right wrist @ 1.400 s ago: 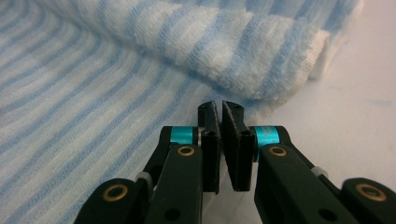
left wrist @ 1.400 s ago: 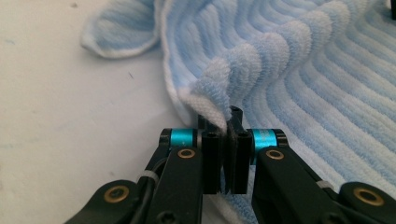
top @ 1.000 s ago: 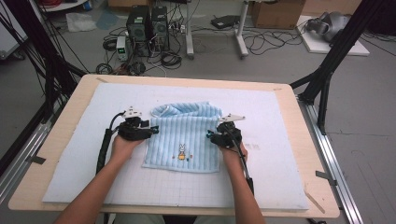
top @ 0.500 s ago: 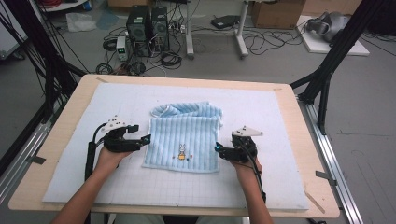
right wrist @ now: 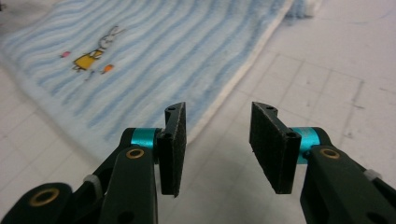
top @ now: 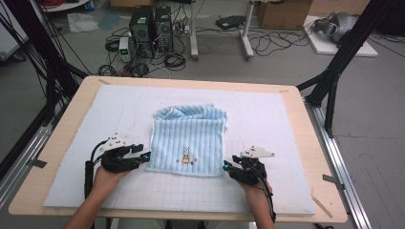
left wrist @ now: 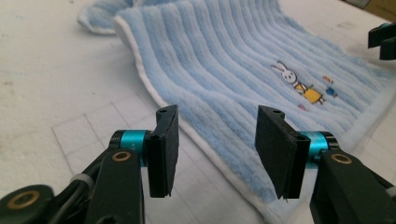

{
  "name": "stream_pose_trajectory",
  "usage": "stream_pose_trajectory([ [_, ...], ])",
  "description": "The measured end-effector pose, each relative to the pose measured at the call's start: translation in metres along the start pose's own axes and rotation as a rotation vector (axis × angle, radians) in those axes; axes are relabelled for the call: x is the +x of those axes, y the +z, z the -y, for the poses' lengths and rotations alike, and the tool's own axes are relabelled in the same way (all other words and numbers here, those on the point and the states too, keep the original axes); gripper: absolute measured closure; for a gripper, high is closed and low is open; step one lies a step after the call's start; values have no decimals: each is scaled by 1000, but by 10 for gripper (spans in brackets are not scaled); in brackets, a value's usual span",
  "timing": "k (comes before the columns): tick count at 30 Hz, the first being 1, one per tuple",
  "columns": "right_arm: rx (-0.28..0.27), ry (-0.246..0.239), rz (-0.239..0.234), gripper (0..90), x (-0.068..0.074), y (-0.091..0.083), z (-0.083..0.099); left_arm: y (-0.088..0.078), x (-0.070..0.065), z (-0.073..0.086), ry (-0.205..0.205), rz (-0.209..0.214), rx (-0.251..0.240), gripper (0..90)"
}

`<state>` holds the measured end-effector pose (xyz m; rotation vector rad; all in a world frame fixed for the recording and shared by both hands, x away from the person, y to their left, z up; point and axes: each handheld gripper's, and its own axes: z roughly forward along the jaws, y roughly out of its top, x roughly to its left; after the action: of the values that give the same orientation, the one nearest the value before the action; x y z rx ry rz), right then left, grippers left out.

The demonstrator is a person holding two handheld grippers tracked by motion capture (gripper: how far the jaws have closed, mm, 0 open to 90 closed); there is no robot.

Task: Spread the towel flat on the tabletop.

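Blue striped towel (top: 191, 143) lies flat mid-table (top: 296, 102), far edge bunched. Left gripper (top: 145, 156) at its near left corner, right gripper (top: 226, 167) at its near right corner; both jaws have just been closing, apart, gripping nothing.

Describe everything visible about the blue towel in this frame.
The blue towel is a small ribbed terry cloth with a white hem and a bunny embroidery near its front edge. It lies flat on the white gridded mat, with its far end bunched into a rumpled roll. Nothing grips it; it touches the mat alone.
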<state>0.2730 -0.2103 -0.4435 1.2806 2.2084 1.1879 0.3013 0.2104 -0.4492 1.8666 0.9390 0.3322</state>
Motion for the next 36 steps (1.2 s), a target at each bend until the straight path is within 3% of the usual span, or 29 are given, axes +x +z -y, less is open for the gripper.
stream_pose_trajectory([
  [3,12,-22,-23,553,9,4,1,2,-5,0,4,7,26,504],
  [5,44,-50,-19,597,15,10,1,8,-15,0,53,-5,75,528],
  [6,64,-66,-6,618,19,13,2,8,-15,0,53,-5,75,542],
  [7,56,-87,13,677,22,14,3,12,-21,0,111,-9,125,591],
  [8,63,-88,-1,754,22,13,2,13,-25,0,149,-23,137,686],
  [9,63,-88,-1,754,22,13,2,13,-25,0,149,-23,137,735],
  [10,76,-94,-18,846,25,12,2,13,-29,1,171,-35,142,848],
  [11,79,-101,-16,855,26,11,2,11,-34,3,183,-36,143,862],
  [21,99,-96,-88,858,24,-5,13,-6,-39,13,152,49,138,872],
  [29,94,-111,-125,857,34,-23,19,-29,-41,27,69,147,91,874],
  [36,82,-132,-148,874,40,-45,28,-51,-45,36,71,201,80,874],
])
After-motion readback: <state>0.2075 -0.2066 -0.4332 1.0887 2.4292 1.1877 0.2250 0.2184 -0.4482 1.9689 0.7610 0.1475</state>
